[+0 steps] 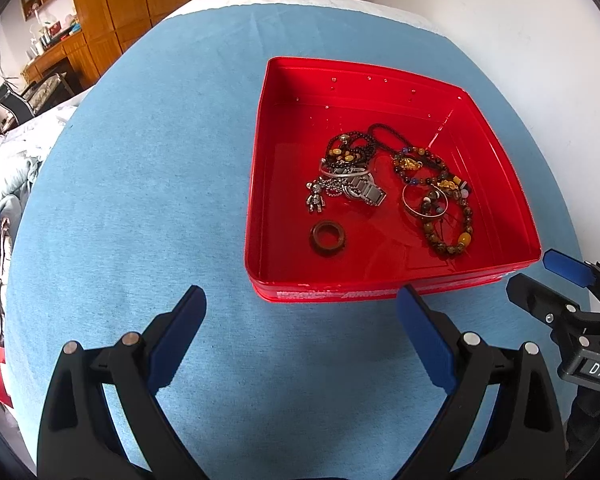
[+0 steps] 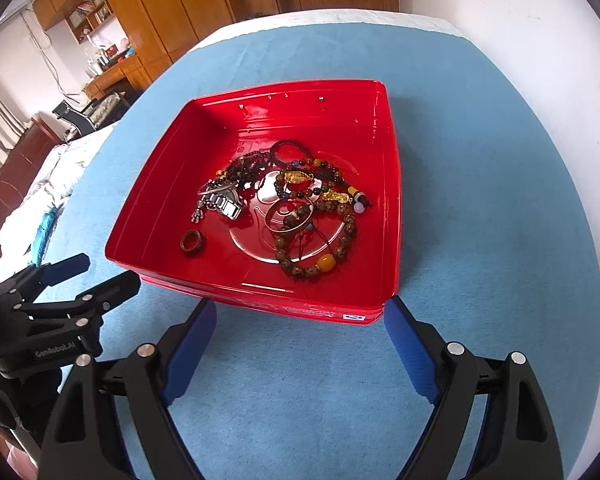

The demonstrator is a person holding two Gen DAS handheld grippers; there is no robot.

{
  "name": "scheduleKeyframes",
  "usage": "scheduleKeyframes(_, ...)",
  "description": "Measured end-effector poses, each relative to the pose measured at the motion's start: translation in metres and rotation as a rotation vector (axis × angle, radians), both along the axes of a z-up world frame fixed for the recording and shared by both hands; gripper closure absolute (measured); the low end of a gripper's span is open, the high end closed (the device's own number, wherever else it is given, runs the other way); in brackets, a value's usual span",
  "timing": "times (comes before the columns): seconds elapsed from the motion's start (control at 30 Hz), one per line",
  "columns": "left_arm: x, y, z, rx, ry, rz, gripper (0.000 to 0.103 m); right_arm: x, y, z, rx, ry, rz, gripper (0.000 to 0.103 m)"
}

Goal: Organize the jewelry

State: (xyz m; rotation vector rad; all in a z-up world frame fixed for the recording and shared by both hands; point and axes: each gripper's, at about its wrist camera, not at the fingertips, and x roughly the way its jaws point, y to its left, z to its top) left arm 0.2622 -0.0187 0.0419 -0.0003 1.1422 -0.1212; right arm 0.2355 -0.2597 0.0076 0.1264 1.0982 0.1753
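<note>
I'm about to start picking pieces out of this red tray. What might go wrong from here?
1. The beaded bracelets, black cord and silver bangle lie tangled; lifting one may drag the others out.
2. The watch and bear charm overlap a chain, so either claw may catch several.
3. The brown ring lies flat and may slip.

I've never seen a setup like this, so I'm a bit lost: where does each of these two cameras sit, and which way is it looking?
Left wrist view: sits on the left gripper, looking steeply down over its open blue-padded jaws at the blue cloth-covered table and shiny red square tray of jewelry; the right gripper shows at right.
Right wrist view: sits on the right gripper, jaws open, facing the same tray from its near edge; the left gripper shows at left.
Shared: the tray, the brown wooden ring, the table.
</note>
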Motion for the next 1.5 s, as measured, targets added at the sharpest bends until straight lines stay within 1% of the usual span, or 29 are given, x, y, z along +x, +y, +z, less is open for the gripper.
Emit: scheduleKeyframes(1.5, -0.0033, -0.0028, 0.0019, 0.004, -0.005, -0.005, 0.008, -0.0015, 0.0043, -0.0007, -0.015, 0.004, 0.012, 0.017)
